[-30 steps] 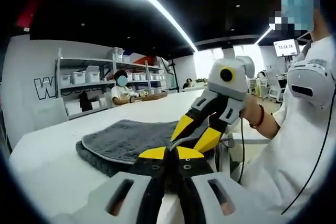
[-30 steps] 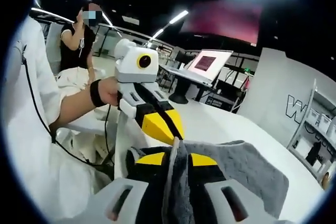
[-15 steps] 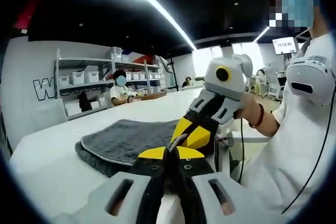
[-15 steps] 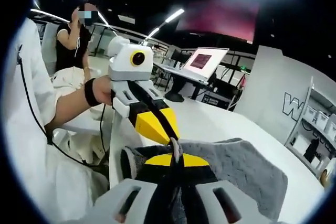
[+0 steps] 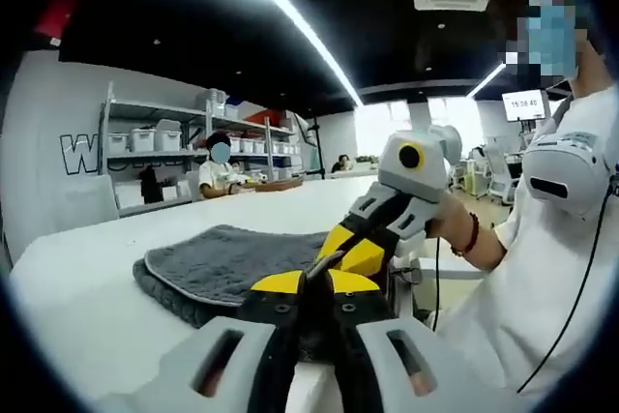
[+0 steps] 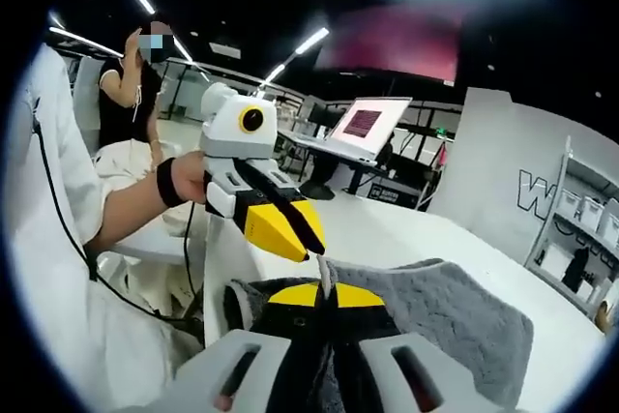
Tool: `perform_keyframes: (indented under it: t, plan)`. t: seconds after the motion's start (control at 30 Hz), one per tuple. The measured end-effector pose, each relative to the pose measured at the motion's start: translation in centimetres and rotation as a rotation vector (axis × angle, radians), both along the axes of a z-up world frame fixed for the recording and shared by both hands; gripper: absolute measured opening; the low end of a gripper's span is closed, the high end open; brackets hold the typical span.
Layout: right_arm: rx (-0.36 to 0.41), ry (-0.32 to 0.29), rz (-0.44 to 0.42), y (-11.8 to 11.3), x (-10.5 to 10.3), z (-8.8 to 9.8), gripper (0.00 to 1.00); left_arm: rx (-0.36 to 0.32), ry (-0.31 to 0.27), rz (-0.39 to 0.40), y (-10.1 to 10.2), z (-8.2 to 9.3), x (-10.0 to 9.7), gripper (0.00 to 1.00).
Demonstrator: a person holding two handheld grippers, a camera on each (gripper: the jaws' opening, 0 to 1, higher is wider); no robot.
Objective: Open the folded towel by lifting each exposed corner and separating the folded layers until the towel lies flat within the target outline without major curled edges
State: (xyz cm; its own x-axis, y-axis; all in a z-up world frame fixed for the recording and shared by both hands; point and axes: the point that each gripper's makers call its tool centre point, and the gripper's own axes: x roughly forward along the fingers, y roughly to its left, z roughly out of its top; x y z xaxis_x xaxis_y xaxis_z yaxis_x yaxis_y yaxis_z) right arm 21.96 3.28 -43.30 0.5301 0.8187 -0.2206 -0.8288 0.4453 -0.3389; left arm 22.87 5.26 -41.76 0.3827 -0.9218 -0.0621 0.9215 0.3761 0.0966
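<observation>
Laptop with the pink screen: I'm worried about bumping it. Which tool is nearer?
Left. The left tool sits between the right tool and the laptop, which stands beyond it.

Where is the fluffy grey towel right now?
The grey towel lies folded on the white table, at its near edge; both tools pinch its near edge, the left tool and the right tool close together.

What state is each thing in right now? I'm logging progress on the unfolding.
towel: still folded in layers on the white table, near edge pinched up.
left gripper: shut on the towel's edge.
right gripper: shut on the towel's edge, close beside the left one.
laptop: open, screen lit.
</observation>
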Motion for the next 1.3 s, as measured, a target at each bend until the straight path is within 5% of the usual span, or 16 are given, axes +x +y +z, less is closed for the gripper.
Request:
perform_keyframes:
  t: [0.57, 0.67, 1.07, 1.3]
  plan:
    - [0.023, -0.005, 0.009, -0.1, -0.3, 0.4, 0.0, -0.062, 0.022, 0.034, 0.8, 0.8, 1.1, 0.11]
    - [0.02, -0.008, 0.009, 0.0, -0.3, 0.4, 0.0, -0.12, 0.081, 0.011, 0.7, 1.3, 1.6, 0.11]
    - [0.026, -0.009, 0.009, -0.1, -0.3, 0.5, 0.0, -0.089, 0.071, 0.028, 0.4, 1.2, 3.1, 0.15]
    - [0.04, -0.002, 0.016, 0.2, -0.5, 0.4, 0.0, -0.053, 0.108, 0.1, 0.8, 0.3, 5.2, 0.2]
